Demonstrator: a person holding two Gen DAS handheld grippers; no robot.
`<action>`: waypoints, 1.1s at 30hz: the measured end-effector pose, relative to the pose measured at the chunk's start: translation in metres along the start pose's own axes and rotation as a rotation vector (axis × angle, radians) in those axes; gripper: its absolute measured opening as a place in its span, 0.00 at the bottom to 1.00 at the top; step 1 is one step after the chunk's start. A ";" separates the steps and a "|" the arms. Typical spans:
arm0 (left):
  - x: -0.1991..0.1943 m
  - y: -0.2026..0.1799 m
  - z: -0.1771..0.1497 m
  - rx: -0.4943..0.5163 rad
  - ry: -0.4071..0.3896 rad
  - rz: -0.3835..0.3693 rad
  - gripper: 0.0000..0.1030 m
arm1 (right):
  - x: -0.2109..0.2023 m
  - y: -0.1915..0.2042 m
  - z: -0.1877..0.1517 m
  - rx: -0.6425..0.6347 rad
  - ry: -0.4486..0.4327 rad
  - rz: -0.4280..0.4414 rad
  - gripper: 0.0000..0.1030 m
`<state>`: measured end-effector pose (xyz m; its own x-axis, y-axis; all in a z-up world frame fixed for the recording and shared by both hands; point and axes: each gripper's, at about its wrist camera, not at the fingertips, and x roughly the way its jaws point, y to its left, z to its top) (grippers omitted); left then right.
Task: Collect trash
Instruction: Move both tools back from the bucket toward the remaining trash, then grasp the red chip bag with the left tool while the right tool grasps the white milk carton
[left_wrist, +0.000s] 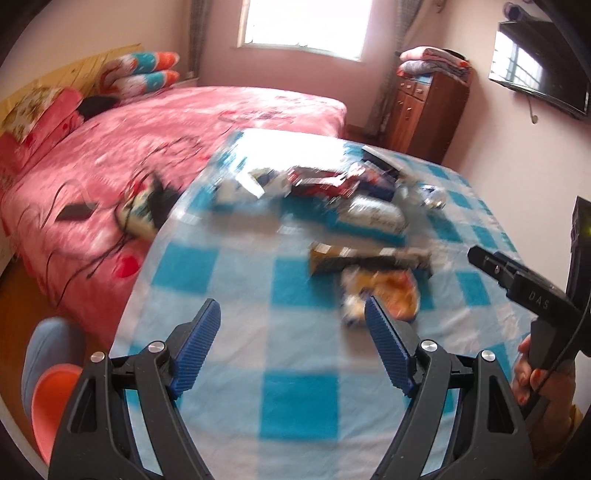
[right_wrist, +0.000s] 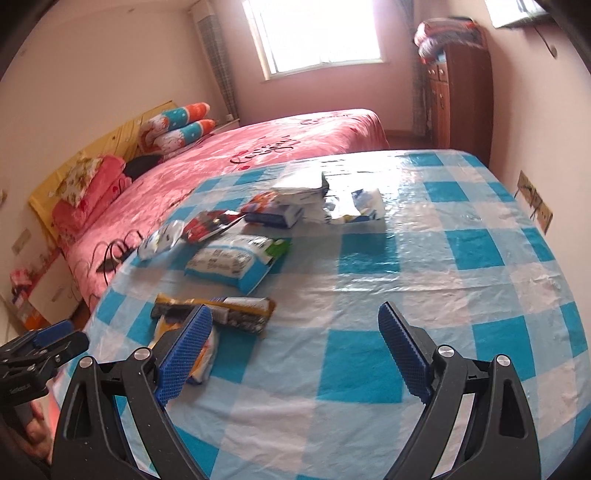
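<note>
A bed (right_wrist: 258, 155) under a pink printed cover fills the left of the room, with a yellow headboard (right_wrist: 110, 140) and stacked pillows (right_wrist: 177, 125) against the left wall. A black cable (right_wrist: 114, 254) lies on the cover near the table's left edge. A bright window (right_wrist: 314, 33) sits in the far wall, and a brown wooden cabinet (right_wrist: 461, 99) topped with folded blankets (right_wrist: 443, 33) stands in the far right corner.

The table (right_wrist: 424, 295) wears a blue-and-white checked plastic cloth. The trash, a scatter of wrappers (right_wrist: 236, 262), lies over its left half from the near-left edge toward the far middle; the right half is bare cloth.

The left hand-held gripper (left_wrist: 291, 317) hangs released over the near edge, nothing between its blue pads, just beside an orange wrapper (left_wrist: 399, 288). The right hand-held gripper (right_wrist: 295, 325) is likewise spread and empty, its left finger over a dark striped wrapper (right_wrist: 236, 310).
</note>
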<state>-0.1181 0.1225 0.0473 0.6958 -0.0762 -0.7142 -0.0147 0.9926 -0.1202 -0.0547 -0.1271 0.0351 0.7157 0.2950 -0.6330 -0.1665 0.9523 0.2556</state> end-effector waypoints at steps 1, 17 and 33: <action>0.005 -0.005 0.008 0.011 -0.008 -0.007 0.79 | 0.000 -0.005 0.003 0.013 0.003 0.006 0.88; 0.122 -0.013 0.113 -0.221 0.111 -0.231 0.79 | 0.053 -0.049 0.089 0.145 0.051 0.157 0.88; 0.185 -0.014 0.136 -0.308 0.185 -0.113 0.78 | 0.132 -0.017 0.128 0.035 0.093 0.168 0.88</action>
<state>0.1090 0.1075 0.0108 0.5644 -0.2277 -0.7935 -0.1800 0.9041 -0.3875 0.1293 -0.1143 0.0413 0.6140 0.4570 -0.6435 -0.2533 0.8863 0.3876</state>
